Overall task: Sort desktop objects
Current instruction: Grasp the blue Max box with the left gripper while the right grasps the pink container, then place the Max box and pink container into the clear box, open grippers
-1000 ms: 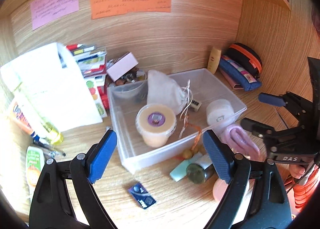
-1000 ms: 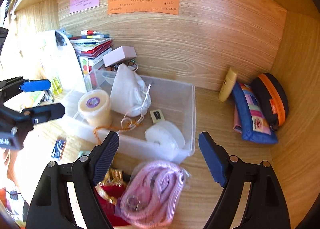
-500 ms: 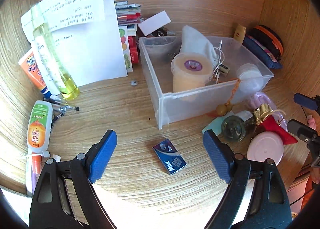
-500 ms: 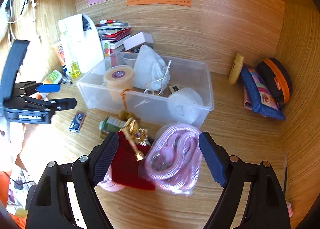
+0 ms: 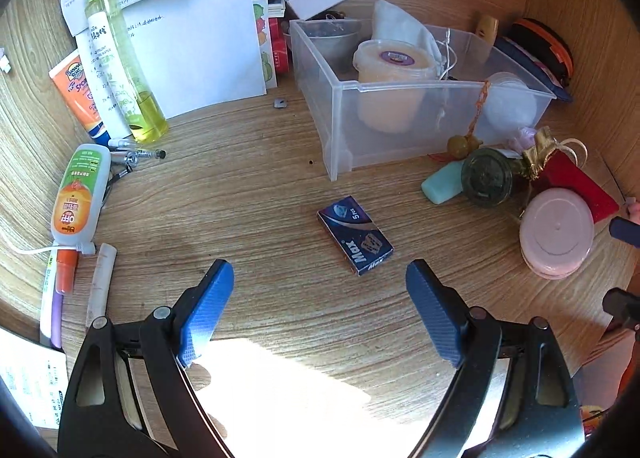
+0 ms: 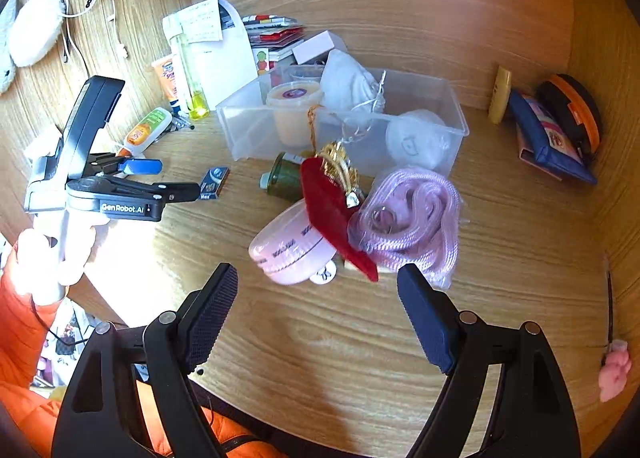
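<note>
Left wrist view: left gripper (image 5: 320, 314) gapes wide, empty, just short of the blue box (image 5: 355, 235) lying before the clear bin (image 5: 344, 130); right gripper (image 6: 318, 312) equally wide, empty.

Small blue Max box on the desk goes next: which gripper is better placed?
Probably left. The left gripper is open, and the small blue cardboard box lies just ahead between its fingers. The right gripper, also open, faces the pink round case instead.
</note>
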{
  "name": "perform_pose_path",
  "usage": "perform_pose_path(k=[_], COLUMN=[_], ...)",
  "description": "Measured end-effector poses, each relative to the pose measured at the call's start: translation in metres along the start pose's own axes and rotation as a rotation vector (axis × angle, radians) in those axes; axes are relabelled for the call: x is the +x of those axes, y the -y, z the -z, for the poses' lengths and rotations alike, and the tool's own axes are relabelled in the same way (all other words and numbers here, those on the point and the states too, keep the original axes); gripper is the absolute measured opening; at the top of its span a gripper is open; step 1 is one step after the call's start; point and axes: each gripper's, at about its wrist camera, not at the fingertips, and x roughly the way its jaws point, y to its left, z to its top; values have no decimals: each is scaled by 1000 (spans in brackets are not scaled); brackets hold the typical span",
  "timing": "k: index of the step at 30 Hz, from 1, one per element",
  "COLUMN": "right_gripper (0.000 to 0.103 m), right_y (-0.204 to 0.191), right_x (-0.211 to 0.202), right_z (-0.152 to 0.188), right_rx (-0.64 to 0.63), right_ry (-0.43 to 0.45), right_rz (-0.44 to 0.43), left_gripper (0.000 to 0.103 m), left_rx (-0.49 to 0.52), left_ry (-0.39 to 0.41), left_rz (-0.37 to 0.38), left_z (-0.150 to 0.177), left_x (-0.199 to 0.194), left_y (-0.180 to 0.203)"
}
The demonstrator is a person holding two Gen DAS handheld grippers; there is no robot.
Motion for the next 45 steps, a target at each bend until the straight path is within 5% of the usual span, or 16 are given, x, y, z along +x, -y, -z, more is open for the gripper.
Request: perform_pose_path(k=[10,22,28,30,35,45], right_gripper=[76,77,67,56,53,53], right_y=[-19,-19,-21,-22,-24,-28], right_x=[31,71,75,75,73,58], right_z=[4,-23,-27,-28,-29,-29], right_rx=[-12,29,18,5,-15,-6], right_ry=[-69,-109,-97,-95,-89,-67], right_rz=[-74,-48,-7,10,11,-59], left_gripper=[88,81,66,54,30,28], left_rx=[14,52,86,93,106,64], left_ry=[-25,-38,-12,-1,12,51], left_rz=[25,55,86,90,92,83], left_z=[3,-19,-21,-21,-17,-9], left_x=[13,38,41,39,35,18], left_y=[8,5,8,10,14,5])
